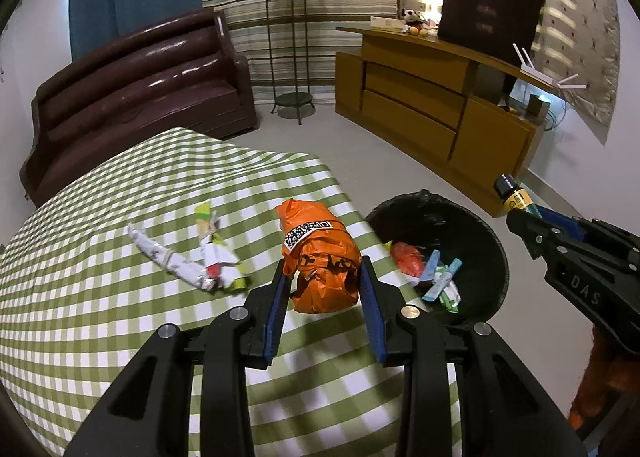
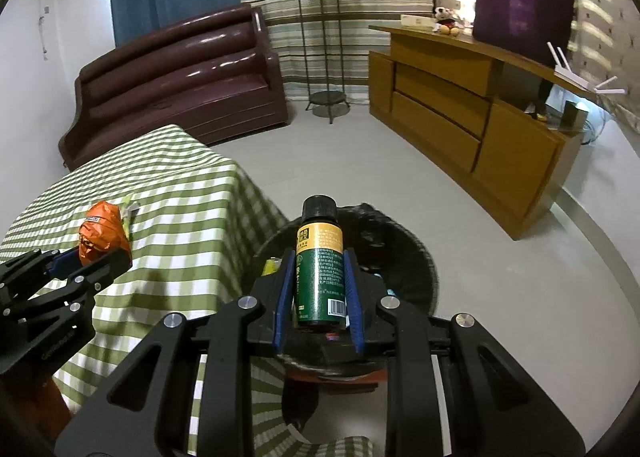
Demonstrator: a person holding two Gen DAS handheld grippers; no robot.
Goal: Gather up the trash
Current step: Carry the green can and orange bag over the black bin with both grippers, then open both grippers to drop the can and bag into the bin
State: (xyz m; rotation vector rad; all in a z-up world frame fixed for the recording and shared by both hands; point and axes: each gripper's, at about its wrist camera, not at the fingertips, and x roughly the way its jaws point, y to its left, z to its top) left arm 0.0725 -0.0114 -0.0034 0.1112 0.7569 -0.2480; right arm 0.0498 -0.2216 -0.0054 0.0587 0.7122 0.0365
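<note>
My left gripper (image 1: 323, 277) is closed on a crumpled orange plastic bag (image 1: 320, 257) with a QR label, at the right edge of the green checked table (image 1: 120, 317). The bag also shows in the right wrist view (image 2: 102, 231). My right gripper (image 2: 318, 277) is shut on a small green bottle (image 2: 320, 273) with a black cap and yellow label, held above the black trash bin (image 2: 400, 253). The bin (image 1: 472, 225) holds a red wrapper and several other pieces. Crumpled white paper and a yellow-green wrapper (image 1: 204, 253) lie on the table to the left.
A dark brown sofa (image 1: 140, 89) stands behind the table. A metal plant stand (image 1: 292, 57) with a potted plant is at the back. A wooden cabinet (image 1: 440, 109) runs along the right wall, with a router on it. Grey floor lies between.
</note>
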